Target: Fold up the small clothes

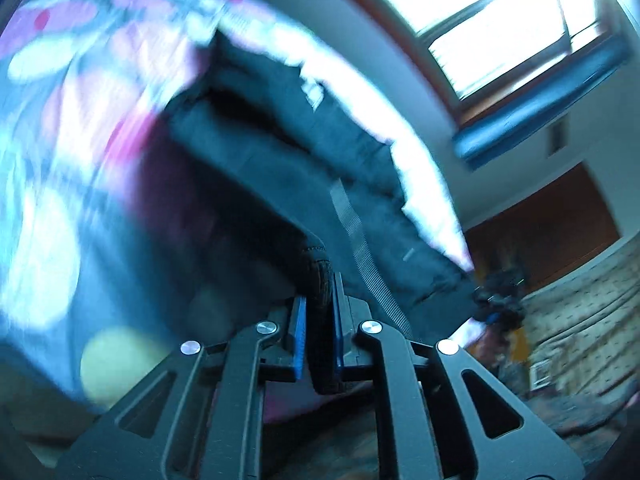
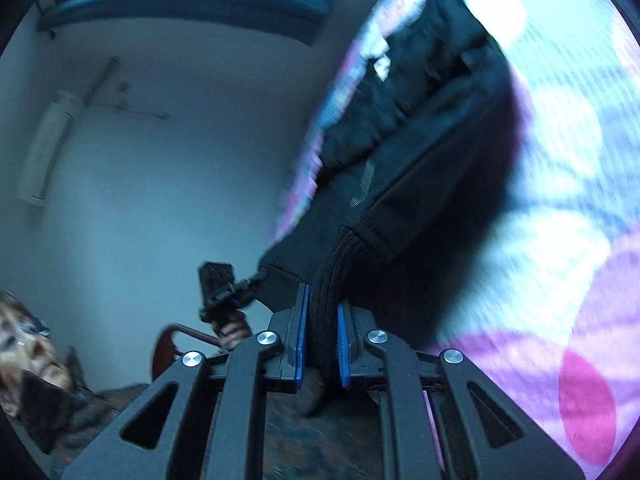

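A small black garment with a grey side stripe hangs stretched between my two grippers, lifted off the flowered bedsheet. My left gripper is shut on its ribbed black waistband. My right gripper is shut on the ribbed band at the other corner, and the black garment runs up and away from it. In the left wrist view the right gripper shows small at the garment's far end. In the right wrist view the left gripper shows likewise. Both views are motion-blurred.
The pink, white and blue flowered sheet fills the space behind the garment. A window and a blue rolled blind are on the wall. A person's face is at the lower left of the right wrist view.
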`<state>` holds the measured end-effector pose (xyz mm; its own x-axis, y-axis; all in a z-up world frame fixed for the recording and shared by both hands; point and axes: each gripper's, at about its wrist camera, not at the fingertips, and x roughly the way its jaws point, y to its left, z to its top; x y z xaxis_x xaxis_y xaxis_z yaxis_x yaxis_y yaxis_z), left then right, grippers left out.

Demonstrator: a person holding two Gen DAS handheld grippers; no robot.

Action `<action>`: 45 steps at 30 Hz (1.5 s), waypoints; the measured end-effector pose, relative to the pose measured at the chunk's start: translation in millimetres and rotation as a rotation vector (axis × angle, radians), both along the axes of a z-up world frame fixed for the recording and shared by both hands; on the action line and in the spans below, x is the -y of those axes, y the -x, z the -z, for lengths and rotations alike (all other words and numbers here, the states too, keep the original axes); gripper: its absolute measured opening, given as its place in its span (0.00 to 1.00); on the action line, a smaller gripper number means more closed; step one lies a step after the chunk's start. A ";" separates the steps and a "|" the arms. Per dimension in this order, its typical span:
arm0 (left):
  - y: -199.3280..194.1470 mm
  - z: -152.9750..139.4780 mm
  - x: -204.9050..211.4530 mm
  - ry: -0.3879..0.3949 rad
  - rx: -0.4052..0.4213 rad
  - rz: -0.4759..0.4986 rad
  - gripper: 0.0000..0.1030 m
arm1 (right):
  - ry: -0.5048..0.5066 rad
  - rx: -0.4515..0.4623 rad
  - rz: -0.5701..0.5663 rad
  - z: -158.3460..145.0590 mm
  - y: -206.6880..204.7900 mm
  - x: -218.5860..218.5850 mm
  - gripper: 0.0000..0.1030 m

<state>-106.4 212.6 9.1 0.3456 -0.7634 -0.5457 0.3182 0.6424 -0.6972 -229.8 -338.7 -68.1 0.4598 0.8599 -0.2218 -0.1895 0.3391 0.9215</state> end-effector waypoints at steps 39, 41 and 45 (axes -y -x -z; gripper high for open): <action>-238.4 16.5 82.4 -0.455 0.276 0.103 0.64 | 0.295 0.080 0.173 -3.9 -255.5 41.7 0.56; -249.7 21.7 95.1 -0.512 0.276 0.125 0.64 | 0.338 0.084 0.163 -4.3 -268.4 37.6 0.56; -268.3 30.0 113.9 -0.546 0.244 0.194 0.64 | 0.381 0.094 0.136 5.2 -274.0 46.0 0.56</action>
<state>161.9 98.8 -20.9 0.3928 -0.4578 -0.7976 0.5730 0.8002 -0.1770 44.2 -384.7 -73.2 0.5972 0.6544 -0.4639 -0.1970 0.6802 0.7061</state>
